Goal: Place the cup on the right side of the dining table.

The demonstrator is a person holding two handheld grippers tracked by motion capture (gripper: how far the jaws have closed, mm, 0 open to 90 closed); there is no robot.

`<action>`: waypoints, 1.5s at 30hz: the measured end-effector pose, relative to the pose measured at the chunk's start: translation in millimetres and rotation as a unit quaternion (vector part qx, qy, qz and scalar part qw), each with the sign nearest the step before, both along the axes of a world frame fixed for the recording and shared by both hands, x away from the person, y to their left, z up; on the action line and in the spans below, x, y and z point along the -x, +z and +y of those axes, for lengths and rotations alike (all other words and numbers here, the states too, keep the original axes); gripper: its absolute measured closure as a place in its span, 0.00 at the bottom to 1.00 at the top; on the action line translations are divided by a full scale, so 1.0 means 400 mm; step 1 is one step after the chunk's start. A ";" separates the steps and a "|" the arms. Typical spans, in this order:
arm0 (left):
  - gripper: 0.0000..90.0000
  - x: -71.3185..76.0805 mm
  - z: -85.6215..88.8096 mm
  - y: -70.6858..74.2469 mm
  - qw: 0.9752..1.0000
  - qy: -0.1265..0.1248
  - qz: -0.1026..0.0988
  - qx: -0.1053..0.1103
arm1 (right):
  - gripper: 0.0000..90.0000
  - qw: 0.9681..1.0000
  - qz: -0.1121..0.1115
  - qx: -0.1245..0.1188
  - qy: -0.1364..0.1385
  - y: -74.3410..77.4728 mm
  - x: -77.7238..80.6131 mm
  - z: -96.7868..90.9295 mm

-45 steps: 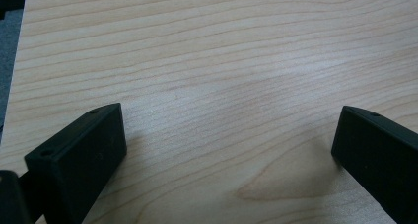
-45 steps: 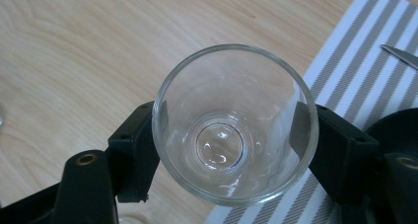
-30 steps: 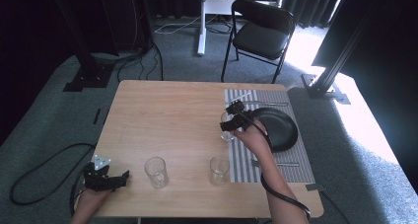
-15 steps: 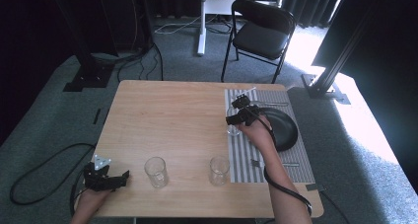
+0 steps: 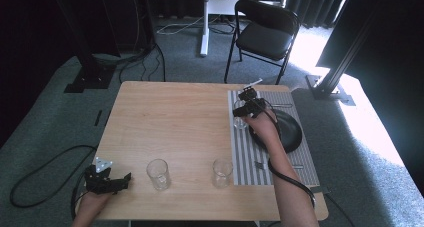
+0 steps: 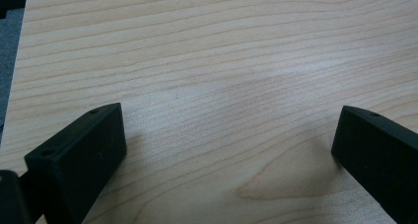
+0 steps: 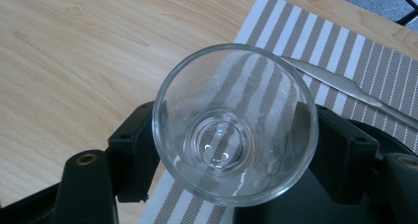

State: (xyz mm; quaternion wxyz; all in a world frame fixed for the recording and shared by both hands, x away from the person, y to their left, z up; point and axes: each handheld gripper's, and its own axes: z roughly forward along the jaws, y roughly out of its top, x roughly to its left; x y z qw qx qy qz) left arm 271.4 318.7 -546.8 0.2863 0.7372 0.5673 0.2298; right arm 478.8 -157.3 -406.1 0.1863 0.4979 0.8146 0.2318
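From above, the right gripper (image 5: pixel 243 112) carries a glass (image 5: pixel 240 120) over the striped mat's (image 5: pixel 295 164) left edge, beside the dark plate (image 5: pixel 290 129), while two more glasses (image 5: pixel 158 174) wait near the table's (image 5: pixel 170 117) front edge and the left gripper (image 5: pixel 111 183) rests at the front left corner. The left gripper's own view has its jaws spread wide over bare wood, nothing between them. The right gripper's view shows both jaws clamped on the glass (image 7: pixel 234 123), upright over the mat (image 7: pixel 315 46) with a knife (image 7: pixel 345 88) beyond: placing looks to be the step in hand, so next comes lowering it level onto the stripes, clear of knife and plate, before letting go.
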 end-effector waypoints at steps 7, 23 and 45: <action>0.00 0.000 0.000 0.000 1.000 0.000 0.000 0.000 | 0.31 1.000 0.007 0.000 -0.009 -0.012 -0.034 -0.007; 0.00 0.000 0.000 0.000 1.000 0.000 0.000 0.000 | 0.31 0.999 0.001 0.002 -0.032 -0.015 -0.099 -0.022; 0.01 0.002 -0.001 0.000 1.000 0.003 -0.001 0.001 | 0.31 0.998 0.024 0.008 -0.056 -0.052 -0.181 -0.019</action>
